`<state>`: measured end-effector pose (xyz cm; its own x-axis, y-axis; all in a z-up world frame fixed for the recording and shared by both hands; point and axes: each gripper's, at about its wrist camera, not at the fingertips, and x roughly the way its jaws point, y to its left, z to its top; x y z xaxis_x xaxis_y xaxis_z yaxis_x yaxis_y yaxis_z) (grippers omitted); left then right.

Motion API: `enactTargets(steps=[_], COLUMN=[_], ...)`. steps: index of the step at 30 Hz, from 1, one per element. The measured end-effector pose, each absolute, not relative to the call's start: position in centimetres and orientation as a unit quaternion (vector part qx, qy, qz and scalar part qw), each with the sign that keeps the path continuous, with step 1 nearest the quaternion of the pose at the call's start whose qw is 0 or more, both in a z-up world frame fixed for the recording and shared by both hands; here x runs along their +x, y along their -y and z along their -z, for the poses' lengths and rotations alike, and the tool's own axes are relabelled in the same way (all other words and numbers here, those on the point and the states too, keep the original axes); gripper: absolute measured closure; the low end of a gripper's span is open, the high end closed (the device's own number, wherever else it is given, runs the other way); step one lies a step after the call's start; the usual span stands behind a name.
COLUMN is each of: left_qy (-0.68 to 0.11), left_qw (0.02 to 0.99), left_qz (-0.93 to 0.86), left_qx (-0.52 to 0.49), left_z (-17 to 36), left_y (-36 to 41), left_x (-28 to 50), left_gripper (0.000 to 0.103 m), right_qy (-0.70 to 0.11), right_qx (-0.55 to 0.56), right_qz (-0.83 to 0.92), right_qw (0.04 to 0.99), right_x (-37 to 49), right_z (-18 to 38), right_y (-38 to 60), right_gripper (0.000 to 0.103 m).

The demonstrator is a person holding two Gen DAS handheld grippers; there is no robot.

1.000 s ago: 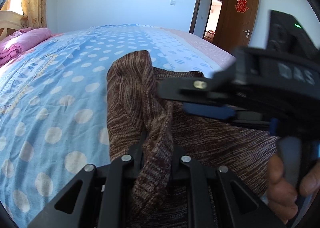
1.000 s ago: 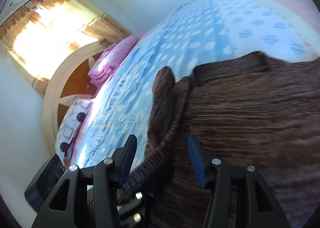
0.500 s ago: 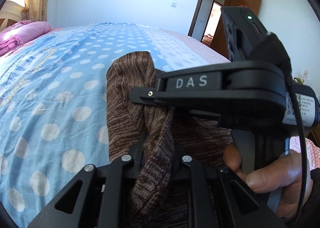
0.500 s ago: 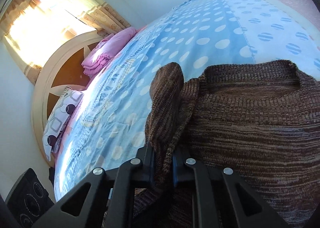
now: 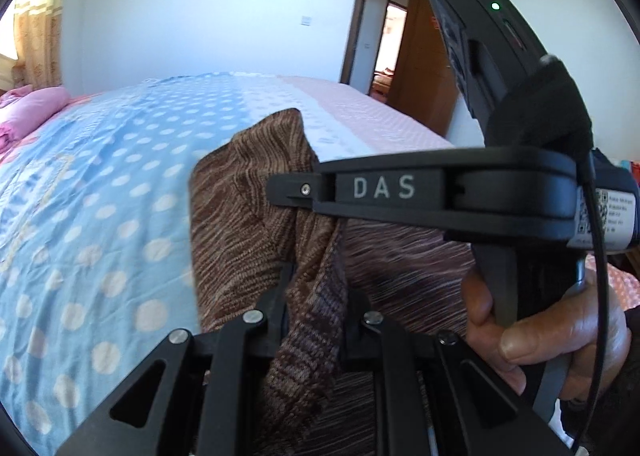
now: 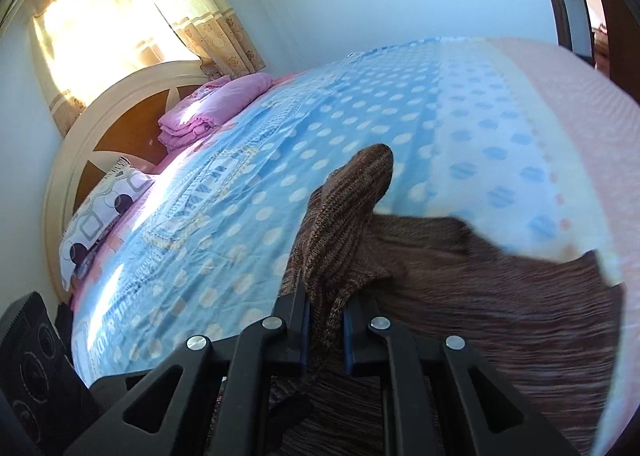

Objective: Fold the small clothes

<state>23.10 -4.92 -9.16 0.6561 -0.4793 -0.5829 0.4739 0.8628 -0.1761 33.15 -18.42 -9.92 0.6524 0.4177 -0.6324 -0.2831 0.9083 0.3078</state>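
Observation:
A brown knit sweater lies on the bed's blue dotted sheet. My left gripper is shut on a bunched fold at the sweater's edge, held a little above the sheet. The right gripper crosses the left wrist view from the right, its tip on the same raised fold, with a hand on its handle. In the right wrist view the right gripper is shut on the fold, whose rounded end stands up ahead of its pads. The rest of the sweater spreads to the right on the sheet.
A folded pink quilt and a patterned pillow lie by the round headboard at the far end. A black speaker-like box stands beside the bed. An open wooden door is behind the bed's pink-sheeted side.
The right gripper's jaws went from wide open to shut on the sweater fold. Both grippers have risen, lifting the fold off the sheet. The right gripper moved across the left wrist view.

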Motion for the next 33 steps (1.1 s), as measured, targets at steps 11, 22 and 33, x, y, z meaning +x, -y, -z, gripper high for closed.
enactTargets(steps=[11, 22, 33], left_qy=[-0.343, -0.369, -0.330], left_qw=[0.880, 0.869, 0.882], left_qz=[0.329, 0.326, 0.332], left_qx=[0.001, 0.051, 0.043], left_z=[9.8, 13.5, 11.3], left_y=[15.0, 19.1, 9.2], left_x=[22.6, 22.8, 16.9], left_gripper=[0.085, 0.084, 0.020], right_qy=[-0.400, -0.424, -0.362], right_qx=[0.062, 0.119, 0.200], right_qz=[-0.133, -0.106, -0.035], right_qw=[0.905, 0.892, 0.910], right_x=[31.0, 30.2, 20.1], right_z=[11.6, 16.9, 13.4], right_y=[30.1, 34.8, 37.5], right_gripper=[0.091, 0.091, 0.081])
